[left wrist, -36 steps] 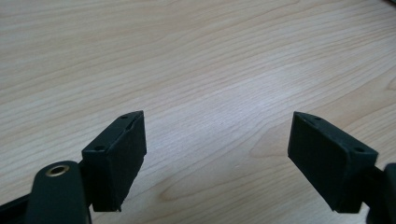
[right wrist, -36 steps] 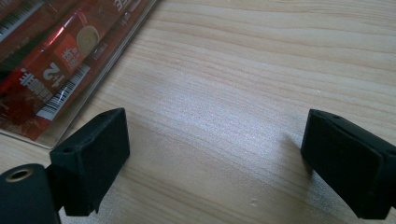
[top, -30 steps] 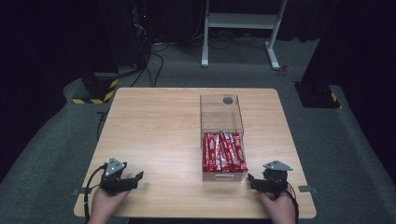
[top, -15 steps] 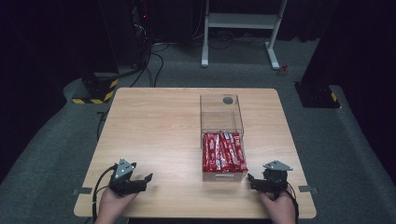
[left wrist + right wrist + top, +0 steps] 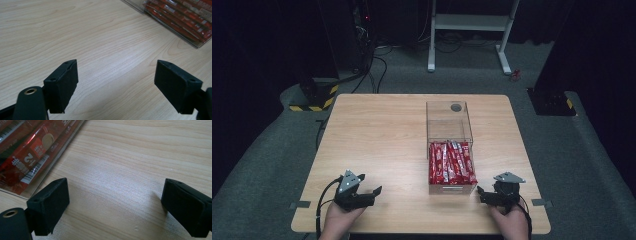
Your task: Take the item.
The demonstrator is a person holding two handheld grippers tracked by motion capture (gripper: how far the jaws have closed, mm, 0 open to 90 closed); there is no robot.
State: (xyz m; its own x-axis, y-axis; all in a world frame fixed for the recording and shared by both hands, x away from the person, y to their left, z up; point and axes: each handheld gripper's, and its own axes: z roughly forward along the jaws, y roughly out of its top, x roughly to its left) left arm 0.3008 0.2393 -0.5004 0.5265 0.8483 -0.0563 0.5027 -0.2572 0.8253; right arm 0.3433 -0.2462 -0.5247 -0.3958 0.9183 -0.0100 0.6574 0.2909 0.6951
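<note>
Red snack packets [image 5: 451, 163] are lying packed side by side in the near half of the clear box [image 5: 449, 125] at table [image 5: 377, 135] centre-right, far half sitting empty. I am keeping the right hand-held gripper [image 5: 482, 194] just beside the box's near right corner, jaws spread wide, holding nothing, probably staging for a pick. I am resting the left hand-held gripper [image 5: 375, 191] well apart on bare wood, also released, angling toward the box

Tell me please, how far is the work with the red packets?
Done: nothing visibly; the red packets lie packed in the clear box. In hand: nothing; left gripper and right gripper are open over bare table. Left: reaching the box, grasping.
</note>
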